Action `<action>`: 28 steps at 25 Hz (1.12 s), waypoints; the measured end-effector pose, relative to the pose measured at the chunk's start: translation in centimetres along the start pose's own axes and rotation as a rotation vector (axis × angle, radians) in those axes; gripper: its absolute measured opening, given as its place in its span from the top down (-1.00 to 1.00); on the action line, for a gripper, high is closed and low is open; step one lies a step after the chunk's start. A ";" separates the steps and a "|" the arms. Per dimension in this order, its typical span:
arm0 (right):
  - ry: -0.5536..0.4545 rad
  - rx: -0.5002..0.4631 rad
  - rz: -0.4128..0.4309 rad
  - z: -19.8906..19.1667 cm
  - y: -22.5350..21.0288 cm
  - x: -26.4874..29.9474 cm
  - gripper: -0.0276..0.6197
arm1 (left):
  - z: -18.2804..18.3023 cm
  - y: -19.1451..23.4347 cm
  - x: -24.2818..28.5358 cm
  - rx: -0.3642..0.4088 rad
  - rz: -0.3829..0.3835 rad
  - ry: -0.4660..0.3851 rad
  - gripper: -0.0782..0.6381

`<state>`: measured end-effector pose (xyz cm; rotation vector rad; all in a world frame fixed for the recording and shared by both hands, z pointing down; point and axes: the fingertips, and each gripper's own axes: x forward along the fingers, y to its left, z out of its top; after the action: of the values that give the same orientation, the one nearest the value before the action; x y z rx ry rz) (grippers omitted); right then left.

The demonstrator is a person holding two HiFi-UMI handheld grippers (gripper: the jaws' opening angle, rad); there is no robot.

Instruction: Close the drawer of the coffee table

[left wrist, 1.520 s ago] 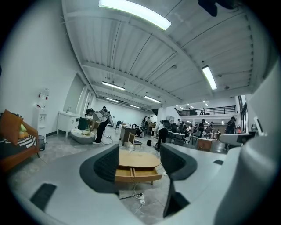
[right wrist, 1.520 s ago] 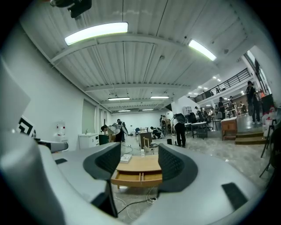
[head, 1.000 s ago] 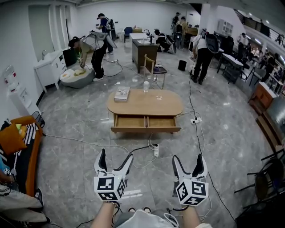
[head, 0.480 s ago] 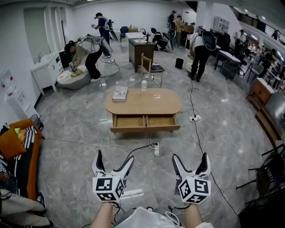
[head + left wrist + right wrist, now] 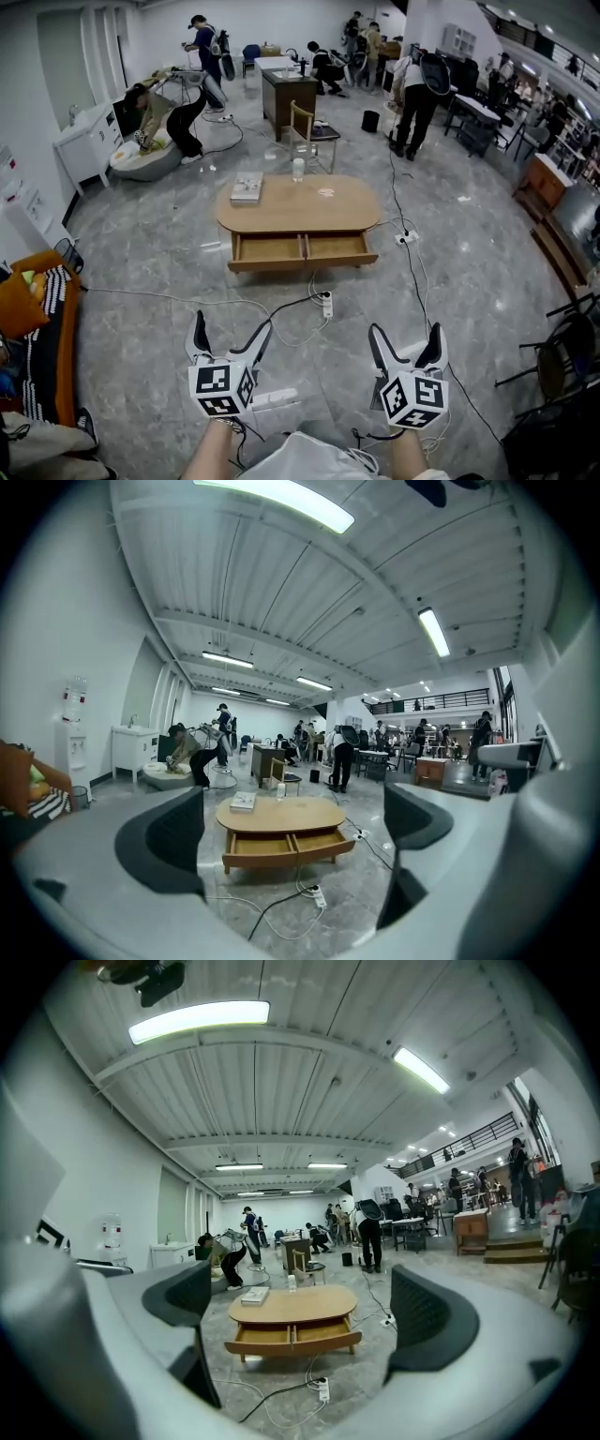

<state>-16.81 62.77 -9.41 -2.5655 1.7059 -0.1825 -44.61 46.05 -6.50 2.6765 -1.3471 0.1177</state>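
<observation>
An oval wooden coffee table (image 5: 298, 205) stands on the grey floor ahead, with its wide drawer (image 5: 302, 251) pulled out toward me. The same table (image 5: 281, 815) and its open drawer (image 5: 287, 846) show between the jaws in the left gripper view, and the table (image 5: 298, 1305) and drawer (image 5: 292, 1336) in the right gripper view. My left gripper (image 5: 228, 339) and right gripper (image 5: 405, 343) hang open and empty near the bottom of the head view, well short of the table. A book (image 5: 247, 187) and a bottle (image 5: 298, 170) rest on the tabletop.
A white power strip (image 5: 327, 305) with cables lies on the floor between me and the table. An orange sofa (image 5: 37, 328) is at the left. A chair (image 5: 305, 130), a dark cabinet (image 5: 283, 92) and several people stand beyond the table. Dark furniture (image 5: 558, 366) sits at the right.
The table has drifted up in the head view and looks slightly larger. Both grippers' jaws have spread a little wider and sit a bit lower in the picture.
</observation>
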 end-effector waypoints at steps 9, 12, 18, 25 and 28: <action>0.038 0.008 -0.029 -1.3 -1.5 4.9 -0.90 | -1.7 0.6 5.6 -0.021 -0.003 0.055 -0.83; 0.043 0.019 -0.017 -1.1 -1.9 7.8 -0.90 | -1.1 0.5 8.2 -0.013 0.003 0.062 -0.83; 0.057 0.032 0.003 -0.8 -4.1 14.7 -0.90 | -0.1 -0.2 14.7 -0.022 0.011 0.063 -0.83; 0.069 0.034 0.020 0.1 -6.6 22.1 -0.90 | 1.0 -0.1 20.9 -0.009 0.056 0.073 -0.83; 0.072 0.035 0.022 -0.3 -7.6 24.6 -0.90 | 0.9 0.3 22.7 -0.010 0.083 0.072 -0.83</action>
<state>-0.50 43.10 -6.57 -2.5436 1.7379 -0.3046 -31.34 27.77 -4.30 2.5829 -1.4323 0.2141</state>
